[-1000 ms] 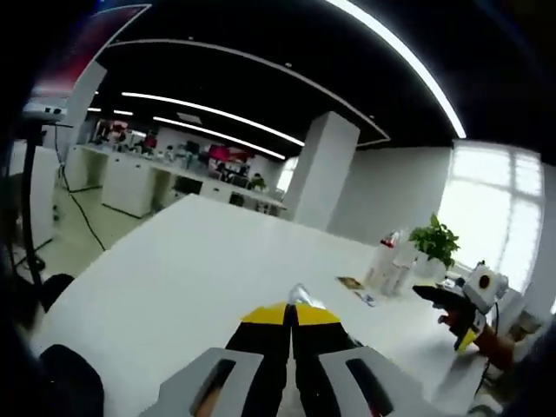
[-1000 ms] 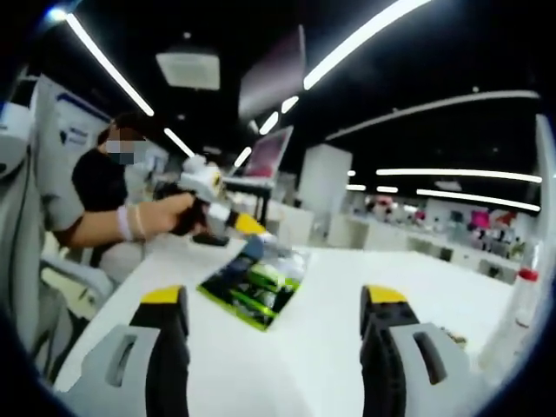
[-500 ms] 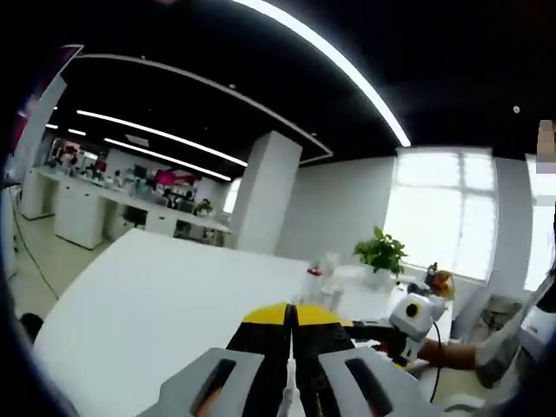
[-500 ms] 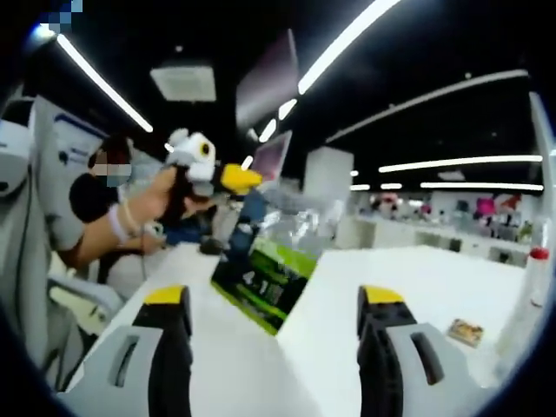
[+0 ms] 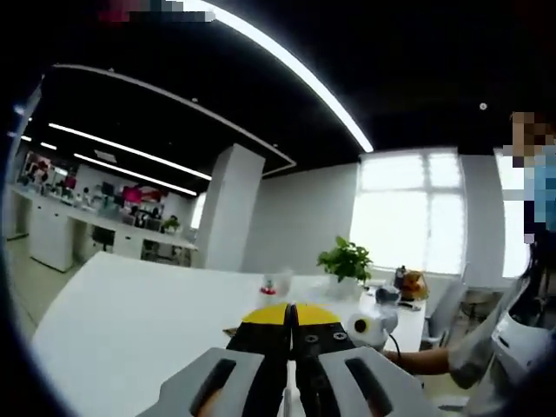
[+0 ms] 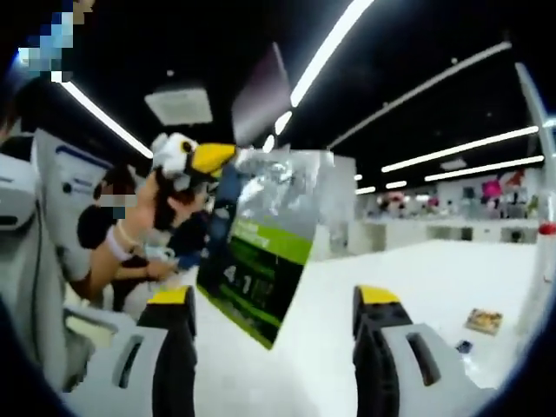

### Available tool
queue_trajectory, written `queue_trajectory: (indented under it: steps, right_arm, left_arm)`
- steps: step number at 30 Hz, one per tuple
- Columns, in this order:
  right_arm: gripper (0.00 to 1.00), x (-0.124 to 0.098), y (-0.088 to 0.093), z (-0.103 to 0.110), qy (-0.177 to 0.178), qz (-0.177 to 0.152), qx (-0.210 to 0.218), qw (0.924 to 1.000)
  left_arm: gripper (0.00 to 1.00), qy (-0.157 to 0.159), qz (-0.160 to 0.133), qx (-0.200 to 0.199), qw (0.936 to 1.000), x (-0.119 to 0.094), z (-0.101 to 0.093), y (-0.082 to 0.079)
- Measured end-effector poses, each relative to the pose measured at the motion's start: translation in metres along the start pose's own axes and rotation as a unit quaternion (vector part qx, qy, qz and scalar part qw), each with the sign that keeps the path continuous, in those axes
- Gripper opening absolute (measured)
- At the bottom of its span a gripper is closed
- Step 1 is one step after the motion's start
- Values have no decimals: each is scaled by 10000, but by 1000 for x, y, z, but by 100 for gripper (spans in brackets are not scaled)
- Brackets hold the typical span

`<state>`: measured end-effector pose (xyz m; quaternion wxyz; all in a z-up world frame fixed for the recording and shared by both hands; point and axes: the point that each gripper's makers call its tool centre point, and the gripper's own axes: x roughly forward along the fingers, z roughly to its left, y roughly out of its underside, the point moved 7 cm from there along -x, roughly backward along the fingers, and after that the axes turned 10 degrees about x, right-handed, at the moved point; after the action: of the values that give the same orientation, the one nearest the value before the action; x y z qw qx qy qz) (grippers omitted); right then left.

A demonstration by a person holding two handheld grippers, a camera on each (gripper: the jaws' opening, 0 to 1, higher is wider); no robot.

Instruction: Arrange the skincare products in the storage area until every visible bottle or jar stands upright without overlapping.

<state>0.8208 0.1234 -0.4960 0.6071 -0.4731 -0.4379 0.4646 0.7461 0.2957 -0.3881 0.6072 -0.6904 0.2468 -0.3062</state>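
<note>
Your left gripper (image 5: 291,314) has its fingers pressed together, and in the right gripper view you see it (image 6: 233,158) pinching the top corner of a flat packet (image 6: 261,252), clear at the top with a green and black label. One second ago this packet was lying on the white surface (image 6: 417,278); now it hangs in the air below the left fingers, well above the surface and in front of your right gripper (image 6: 274,304). The right fingers are wide apart and hold nothing.

The left gripper view has also swung round, so the window and the potted plant (image 5: 346,259) now stand ahead; a small bottle with a red cap (image 5: 270,283) stands upright on the far part of the surface.

I judge that you have lifted the packet to move it, so the arranging is only beginning. The thin packet may swing or slip from a corner pinch.
</note>
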Motion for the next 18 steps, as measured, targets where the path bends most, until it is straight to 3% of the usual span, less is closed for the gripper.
queue_trajectory:
  steps: [2, 4, 6, 9, 18]
  right_arm:
    - [61, -2, -2, 5, -235, -76, 194, 9995]
    - [45, -4, -4, 13, -547, -104, 363, 9978]
    - [31, -5, -4, 16, -627, -120, 389, 9972]
    - [19, -6, -2, 18, -675, -11, 344, 9971]
    - [7, -7, -1, 23, -876, 8, 585, 9944]
  left_arm:
    - [0, 98, -33, -8, 9999, 1, -6, -1]
    - [0, 136, -14, 43, 9999, 3, -11, -2]
    - [0, 159, 5, 105, 9998, 5, -14, -3]
    - [0, 218, -19, 109, 9997, 6, -18, -5]
    - [0, 302, -93, 168, 9994, 6, -29, -10]
